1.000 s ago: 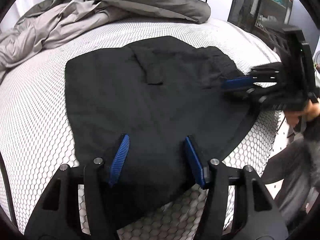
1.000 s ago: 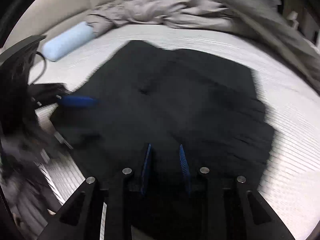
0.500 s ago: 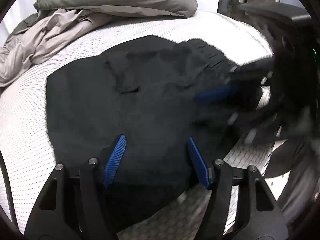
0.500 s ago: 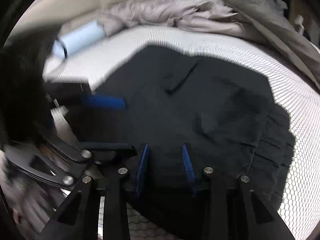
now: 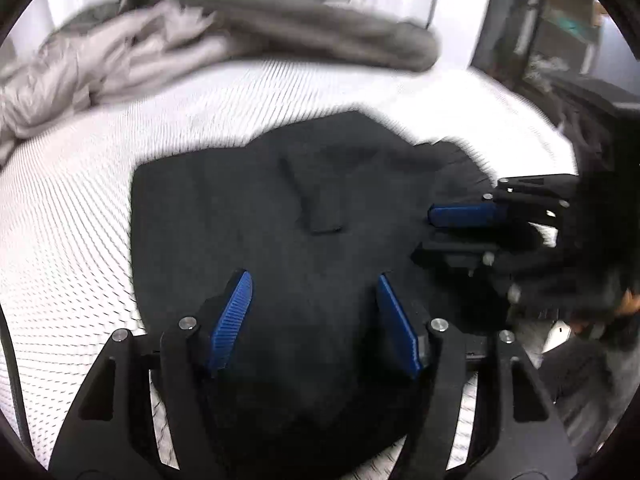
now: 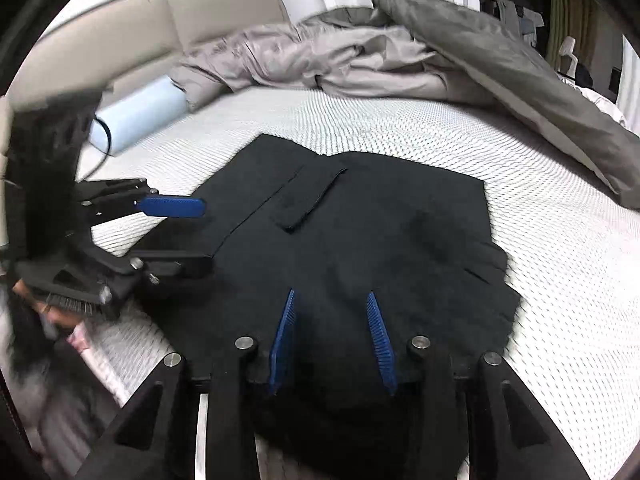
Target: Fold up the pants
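Observation:
The black pants (image 5: 248, 216) lie folded into a compact flat shape on the white mattress (image 5: 64, 208), a pocket flap facing up; they also show in the right wrist view (image 6: 380, 220). My left gripper (image 5: 312, 308) is open above the near edge of the pants, holding nothing. My right gripper (image 6: 332, 328) is open, its jaws narrower, over the near edge of the pants, with no cloth between them. Each gripper appears in the other's view, at the pants' side edge: the right one (image 5: 464, 228) and the left one (image 6: 180, 232).
A rumpled grey duvet (image 6: 400, 52) is heaped along the far side of the bed, also seen in the left wrist view (image 5: 200, 40). A light blue roll pillow (image 6: 140, 116) lies by the beige headboard (image 6: 120, 36). The mattress edge (image 6: 116, 356) runs near the grippers.
Both grippers have drawn back toward the near edge of the pants and shifted sideways. The pants have gone from a wider spread to a more compact folded shape.

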Demonstrator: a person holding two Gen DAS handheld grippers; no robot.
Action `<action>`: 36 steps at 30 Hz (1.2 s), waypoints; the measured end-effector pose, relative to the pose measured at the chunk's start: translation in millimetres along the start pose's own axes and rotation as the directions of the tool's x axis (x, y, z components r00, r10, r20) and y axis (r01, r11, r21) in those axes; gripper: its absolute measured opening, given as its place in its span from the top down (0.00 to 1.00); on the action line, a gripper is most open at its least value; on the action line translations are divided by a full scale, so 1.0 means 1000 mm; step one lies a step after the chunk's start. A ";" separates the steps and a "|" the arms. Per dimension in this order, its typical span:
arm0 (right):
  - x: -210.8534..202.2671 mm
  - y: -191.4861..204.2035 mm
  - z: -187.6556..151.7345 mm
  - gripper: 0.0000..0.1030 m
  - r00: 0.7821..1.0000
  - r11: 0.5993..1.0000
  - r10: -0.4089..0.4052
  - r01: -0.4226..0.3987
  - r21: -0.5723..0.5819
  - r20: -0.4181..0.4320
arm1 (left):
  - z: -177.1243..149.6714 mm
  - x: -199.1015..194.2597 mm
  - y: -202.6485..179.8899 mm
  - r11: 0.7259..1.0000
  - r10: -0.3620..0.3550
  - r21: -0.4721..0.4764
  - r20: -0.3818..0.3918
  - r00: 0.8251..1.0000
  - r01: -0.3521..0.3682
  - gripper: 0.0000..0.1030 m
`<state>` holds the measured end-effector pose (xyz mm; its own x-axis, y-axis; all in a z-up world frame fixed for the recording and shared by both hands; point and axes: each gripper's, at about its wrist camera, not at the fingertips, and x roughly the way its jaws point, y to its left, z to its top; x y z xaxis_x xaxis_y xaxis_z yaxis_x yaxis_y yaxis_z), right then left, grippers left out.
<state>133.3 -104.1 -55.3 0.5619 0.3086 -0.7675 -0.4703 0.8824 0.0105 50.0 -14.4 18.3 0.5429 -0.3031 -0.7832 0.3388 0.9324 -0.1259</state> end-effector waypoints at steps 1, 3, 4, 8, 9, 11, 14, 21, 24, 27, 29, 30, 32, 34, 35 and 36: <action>0.010 -0.001 -0.001 0.63 0.999 1.000 -0.013 0.012 -0.017 -0.031 | -0.003 0.005 0.005 1.000 -0.001 0.010 -0.010 1.000 0.001 0.42; 0.014 -0.002 0.000 0.63 0.998 0.996 -0.052 0.049 -0.069 -0.045 | -0.007 0.000 0.011 0.999 -0.016 0.035 -0.001 1.000 0.016 0.42; 0.005 -0.009 -0.005 0.63 0.994 0.991 -0.104 0.101 -0.083 -0.039 | -0.010 -0.003 0.014 0.999 -0.011 0.036 -0.001 1.000 0.011 0.42; -0.035 -0.038 -0.027 0.68 0.982 0.981 -0.186 0.185 -0.051 -0.021 | -0.018 -0.014 0.032 1.000 0.000 0.010 -0.008 1.000 0.000 0.42; -0.045 -0.042 -0.033 0.65 0.980 0.980 -0.198 0.197 -0.037 -0.018 | -0.019 -0.019 0.030 1.000 0.009 0.012 -0.013 1.000 -0.009 0.42; -0.053 -0.042 -0.030 0.64 0.986 0.986 -0.166 0.166 0.013 -0.002 | -0.014 -0.031 0.025 0.998 0.046 0.031 -0.001 0.999 -0.046 0.43; -0.057 -0.040 -0.009 0.64 0.994 0.995 -0.079 0.074 0.066 0.076 | 0.005 -0.049 0.018 0.998 0.044 0.050 0.085 0.995 -0.049 0.43; 0.017 -0.014 0.018 0.64 0.995 0.998 -0.057 0.055 -0.031 -0.075 | 0.009 0.004 0.041 0.998 0.050 0.026 -0.049 0.998 -0.049 0.43; 0.007 -0.023 0.006 0.64 0.986 0.987 -0.145 0.138 -0.082 -0.084 | 0.000 -0.012 0.053 0.998 0.057 0.021 -0.030 0.998 -0.056 0.41; -0.021 -0.043 -0.004 0.66 0.989 0.992 -0.130 0.129 -0.013 -0.075 | -0.003 -0.019 0.066 0.997 0.077 -0.013 -0.035 0.996 -0.078 0.41; -0.032 -0.043 -0.004 0.65 0.989 0.990 -0.137 0.137 0.014 -0.049 | 0.003 -0.029 0.063 0.993 0.116 -0.028 -0.016 0.993 -0.117 0.43; -0.033 -0.041 0.002 0.63 0.992 0.992 -0.119 0.120 0.040 -0.030 | 0.006 -0.034 0.059 0.993 0.118 -0.023 0.015 0.993 -0.118 0.43; -0.034 -0.031 0.019 0.63 0.998 0.994 -0.058 0.055 0.089 0.024 | 0.017 -0.034 0.051 0.994 0.112 -0.014 0.061 0.992 -0.111 0.43; -0.025 -0.019 0.037 0.57 0.997 0.993 -0.062 0.056 0.105 0.056 | 0.026 -0.023 0.049 0.992 0.124 -0.030 0.049 0.991 -0.123 0.43; -0.013 -0.016 0.044 0.55 0.996 0.992 -0.070 0.064 0.108 0.056 | 0.029 -0.010 0.052 0.989 0.135 -0.054 0.015 0.991 -0.134 0.43; -0.001 -0.012 0.049 0.48 0.996 0.991 -0.078 0.073 0.113 0.040 | 0.032 0.001 0.055 0.986 0.141 -0.084 -0.017 0.990 -0.142 0.43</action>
<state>172.3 -97.6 -23.3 0.6239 0.2527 -0.7395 -0.3479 0.9372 0.0267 93.2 30.4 30.1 0.5718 -0.1650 -0.8036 0.1927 0.9792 -0.0639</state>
